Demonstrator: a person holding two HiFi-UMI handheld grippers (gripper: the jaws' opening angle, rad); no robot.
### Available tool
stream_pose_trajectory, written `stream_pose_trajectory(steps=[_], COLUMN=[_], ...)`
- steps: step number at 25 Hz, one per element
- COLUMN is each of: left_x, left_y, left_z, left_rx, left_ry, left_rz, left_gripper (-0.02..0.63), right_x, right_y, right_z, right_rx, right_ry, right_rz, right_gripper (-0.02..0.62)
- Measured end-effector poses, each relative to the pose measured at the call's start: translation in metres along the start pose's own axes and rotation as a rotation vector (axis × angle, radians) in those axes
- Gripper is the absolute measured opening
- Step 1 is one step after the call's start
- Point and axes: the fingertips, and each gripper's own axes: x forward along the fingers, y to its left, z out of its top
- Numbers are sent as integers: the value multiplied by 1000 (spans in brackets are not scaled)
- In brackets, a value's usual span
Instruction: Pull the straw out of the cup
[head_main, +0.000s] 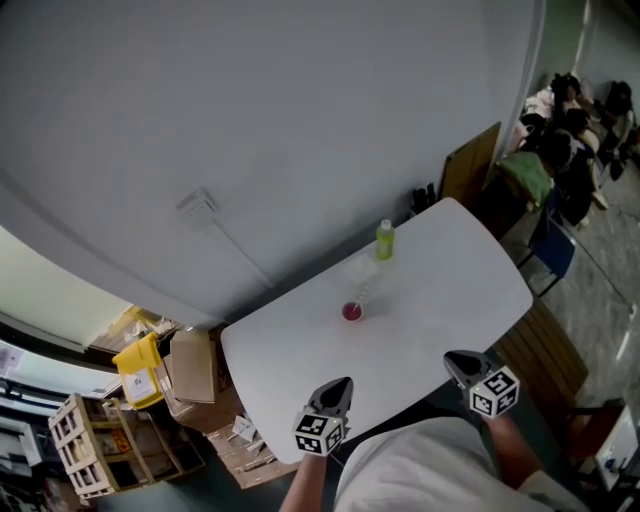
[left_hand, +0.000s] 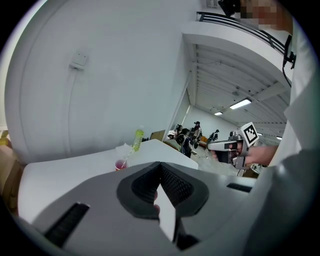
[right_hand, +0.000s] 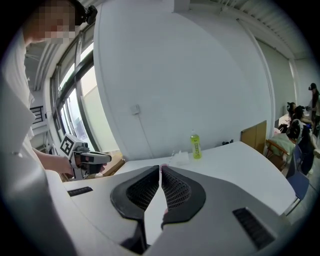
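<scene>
Judged as the approach step, with nothing gripped yet. Held at the near edge of the white table (head_main: 450, 290): left gripper (head_main: 338, 388) and right gripper (head_main: 458, 362), each with jaws pressed together on nothing. Well apart from both, at about 12 o'clock from the left gripper: small cup (head_main: 352, 312) of pink drink, with thin straw (left_hand: 127, 156) leaning toward 1 o'clock, where a green bottle (head_main: 385, 240) stands. Next, probably: open the jaws, reach forward, steady the cup, pinch the straw high and lift along its lean.

White shirt (head_main: 420, 470), grey hand-held grippers (head_main: 343, 383)
</scene>
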Motion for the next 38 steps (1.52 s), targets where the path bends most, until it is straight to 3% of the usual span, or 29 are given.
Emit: stream_pose_trajectory(steps=[8,16,22,33,38], left_x=[48,112,161,234,252], left_y=[18,53,77,130,141], left_z=[30,42,42,0,-25], left_rx=[36,89,143,206,301], left_ry=[-35,22,98,359,452], left_rz=[21,90,114,216,226], left_gripper=[5,28,52,91,94], right_x=[39,59,75,109,109], right_y=[-18,-52,-74,-89,-104], right_z=[9,1,-3,-23,-31], right_rx=[4,48,81,146,162], right_ry=[50,123,157,213,235], right_rz=[96,141,170,243,242], right_gripper=[41,41,41,41,41])
